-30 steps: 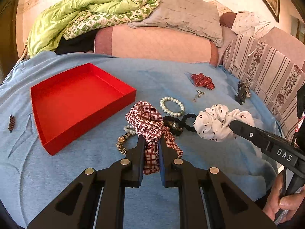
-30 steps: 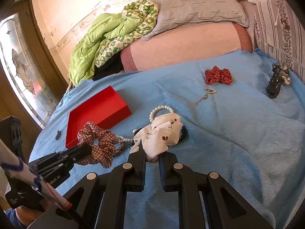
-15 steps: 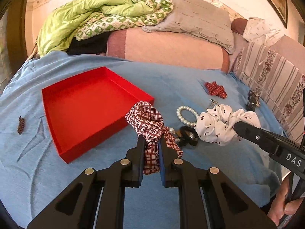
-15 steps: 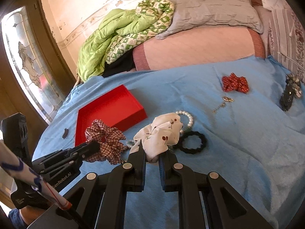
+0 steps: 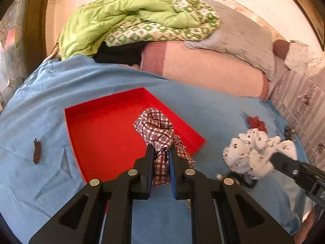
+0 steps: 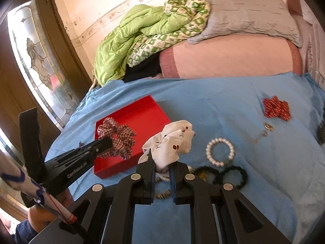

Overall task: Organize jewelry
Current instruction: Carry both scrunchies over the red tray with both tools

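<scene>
Jewelry and hair pieces lie scattered on the blue bedsheet, and none has yet been placed in the red tray, which shows only bare floor; the sorting is judged to be at its very start.

Ordered by size. The red tray sits on the left half of the bed, toward the green quilt. The plaid scrunchie hangs above the tray's near right part, clear of its floor as the right wrist view suggests. The white cherry-print scrunchie is held up just right of the tray's near right corner, not yet over it. On the sheet, right of both: a red bow far right, a black scrunchie near the right tongs, a pearl bracelet just beyond it, and a small metal charm between the bracelet and the bow. A small dark feather-like piece lies apart, left of the tray. A beaded piece peeks out beneath the right tongs; its kind cannot be told.

Left tongs: nearly pressed together, pinching a fold of the plaid scrunchie. Right tongs: likewise nearly closed, pinching the white scrunchie by its lower edge.

Remaining, by judgement: release both scrunchies into the tray, then collect every item listed above.
</scene>
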